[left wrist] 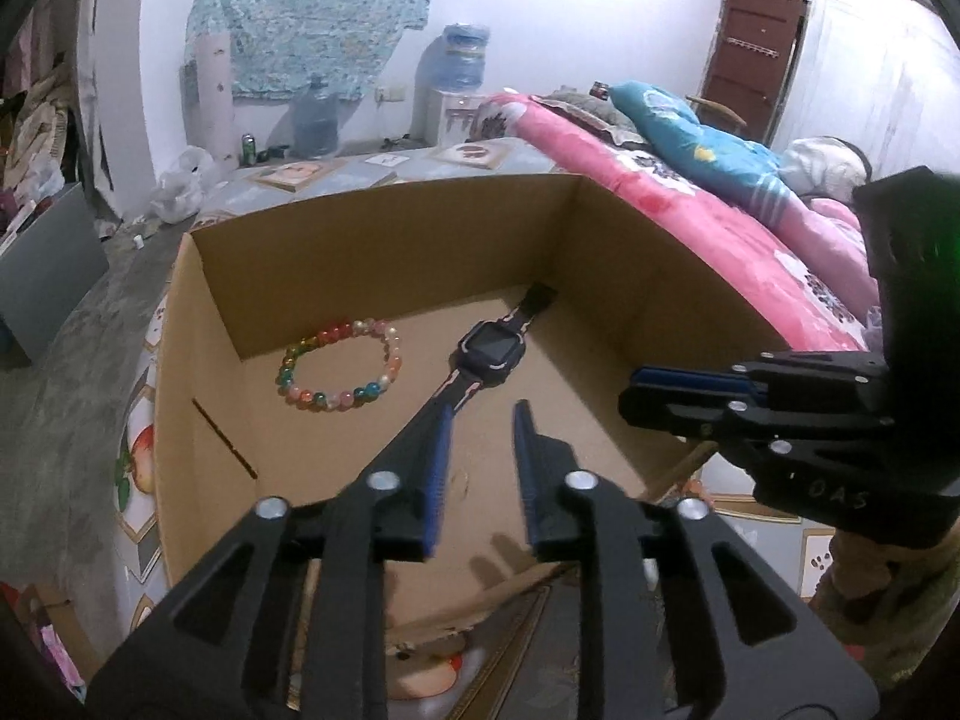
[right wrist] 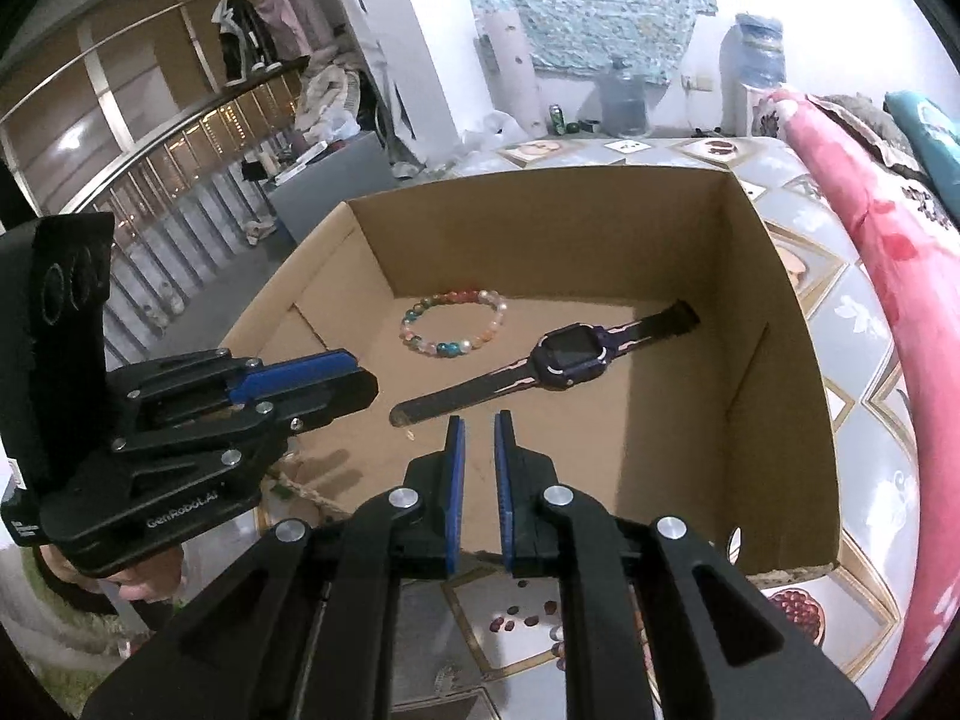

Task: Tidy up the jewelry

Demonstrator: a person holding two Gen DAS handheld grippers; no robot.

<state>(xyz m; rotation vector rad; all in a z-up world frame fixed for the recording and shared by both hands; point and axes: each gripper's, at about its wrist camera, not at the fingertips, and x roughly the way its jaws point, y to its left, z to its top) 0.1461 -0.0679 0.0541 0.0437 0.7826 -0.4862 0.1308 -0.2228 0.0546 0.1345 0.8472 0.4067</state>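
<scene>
An open cardboard box (left wrist: 384, 204) (right wrist: 540, 186) holds a bracelet of coloured beads (left wrist: 339, 363) (right wrist: 453, 324) and a dark watch (left wrist: 492, 351) (right wrist: 561, 357) lying flat with its strap stretched out. My left gripper (left wrist: 483, 414) (right wrist: 367, 387) hovers over the box's near side. Its jaws stand apart with nothing between them, and the watch strap's near end lies just beyond the tips. My right gripper (right wrist: 480, 420) (left wrist: 631, 396) hangs above the near rim, jaws a narrow slit apart and empty.
The box sits on a surface with a patterned cover (right wrist: 840, 324). A bed with a pink quilt (left wrist: 660, 198) runs along the right. Water jugs (left wrist: 315, 120) stand by the far wall, and a railing (right wrist: 150, 180) is at the left.
</scene>
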